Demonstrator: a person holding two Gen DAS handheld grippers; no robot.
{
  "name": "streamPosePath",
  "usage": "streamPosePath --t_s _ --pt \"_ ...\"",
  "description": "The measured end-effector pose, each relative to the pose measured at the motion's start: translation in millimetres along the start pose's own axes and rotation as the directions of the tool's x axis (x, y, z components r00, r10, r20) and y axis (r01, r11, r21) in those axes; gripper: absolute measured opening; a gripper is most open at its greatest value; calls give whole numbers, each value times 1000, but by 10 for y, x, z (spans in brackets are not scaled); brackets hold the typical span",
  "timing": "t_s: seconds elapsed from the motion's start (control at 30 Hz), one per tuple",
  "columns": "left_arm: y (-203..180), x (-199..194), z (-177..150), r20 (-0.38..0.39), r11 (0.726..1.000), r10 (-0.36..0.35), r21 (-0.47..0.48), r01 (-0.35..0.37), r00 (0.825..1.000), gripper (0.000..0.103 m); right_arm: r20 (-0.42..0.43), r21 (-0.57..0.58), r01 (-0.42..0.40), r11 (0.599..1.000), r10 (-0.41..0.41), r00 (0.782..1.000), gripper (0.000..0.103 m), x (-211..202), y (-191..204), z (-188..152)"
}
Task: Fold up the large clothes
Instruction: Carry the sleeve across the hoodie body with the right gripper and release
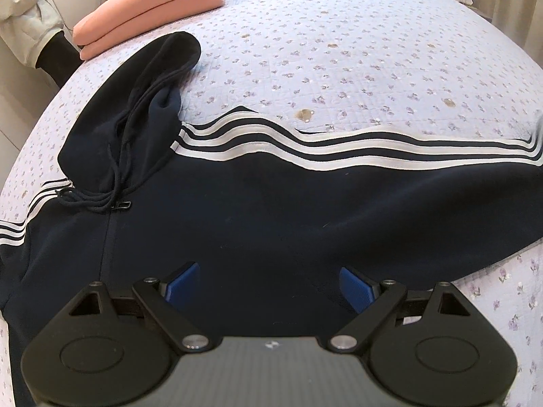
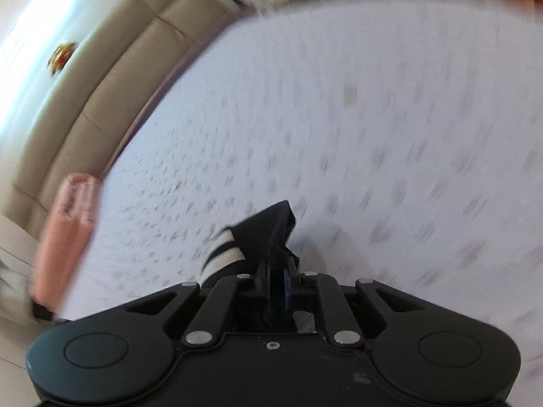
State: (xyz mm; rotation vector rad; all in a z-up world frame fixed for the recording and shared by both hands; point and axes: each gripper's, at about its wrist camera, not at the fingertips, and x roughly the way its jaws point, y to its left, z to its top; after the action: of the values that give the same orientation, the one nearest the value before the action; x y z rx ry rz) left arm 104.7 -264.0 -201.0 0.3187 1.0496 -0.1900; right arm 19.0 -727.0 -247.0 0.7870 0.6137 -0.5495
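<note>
The navy zip hoodie [image 1: 237, 210] lies spread on the floral quilt [image 1: 339, 51]. We pinch its striped sleeve cuff [image 2: 237, 251] in our right gripper [image 2: 276, 271]; our left gripper [image 1: 268, 281] hovers spread, empty. Next, we judge, the sleeve folds across the body.

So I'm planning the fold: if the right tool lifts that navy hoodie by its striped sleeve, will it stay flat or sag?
Likely sag: the navy hoodie lies in soft ripples on the bed, so it looks floppy. The sleeve end already crumples in the shut right tool. Its thick fleece probably makes it fairly heavy, and the drawstrings may dangle.
</note>
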Motion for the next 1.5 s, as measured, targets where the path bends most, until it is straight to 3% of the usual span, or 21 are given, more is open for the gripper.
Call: streamPosePath --t_s 0.07,0.13,0.17,0.2,0.33,0.4,0.47,0.57,0.63,0.67,0.7,0.8,1.03,1.2,1.5 --pt "4 11 -5 -3 1000 -2 -9 2 1000 91 123 -110 175 978 -161 979 10 -346 93 7" --pt "1 46 -6 -12 1000 -4 -10 4 1000 91 139 -147 271 951 -251 958 18 -434 96 -31" --pt "-5 59 -5 -16 1000 -4 -10 4 1000 91 98 -143 280 949 -268 959 54 -399 36 -39" --pt "-15 63 -6 -17 1000 -5 -11 5 1000 91 65 -118 279 953 -273 960 74 -370 -70 -45" --pt "-61 30 -35 -10 1000 -13 4 13 1000 91 -15 102 231 968 -231 973 73 -331 -651 -117" --pt "-80 24 -59 -9 1000 -9 19 9 1000 91 -58 199 167 966 -159 986 74 -292 -827 -215" --pt "-73 30 -69 -12 1000 -6 20 6 1000 91 -94 243 78 967 -56 994 74 -138 -884 -266" --pt "-46 20 -79 -12 1000 -10 -1 10 1000 91 -70 245 17 969 0 998 82 28 -803 -271" --pt "-23 18 -90 -13 999 -39 -14 38 999 91 -77 242 9 970 10 997 81 144 -737 -253" --pt "-3 26 -100 -19 998 -56 -24 56 998 90 -73 221 -9 975 26 997 61 155 -672 -254" --pt "19 37 -113 -25 997 -74 -35 74 997 86 -89 196 -51 979 70 994 17 175 -584 -258" --pt "148 72 -178 -41 991 -113 -83 109 993 75 -80 74 -71 995 77 994 18 10 -274 -337" --pt "748 -28 -392 12 981 -108 -162 108 994 69 -58 -174 -169 970 161 985 18 -601 746 -961" --pt "1458 -180 -490 65 968 -106 -223 118 992 69 -85 -355 -247 902 232 969 18 -968 1791 -1579" --pt "3000 -415 -665 124 963 20 -269 14 992 70 -252 -506 -436 744 356 900 18 -1239 3688 -2885"
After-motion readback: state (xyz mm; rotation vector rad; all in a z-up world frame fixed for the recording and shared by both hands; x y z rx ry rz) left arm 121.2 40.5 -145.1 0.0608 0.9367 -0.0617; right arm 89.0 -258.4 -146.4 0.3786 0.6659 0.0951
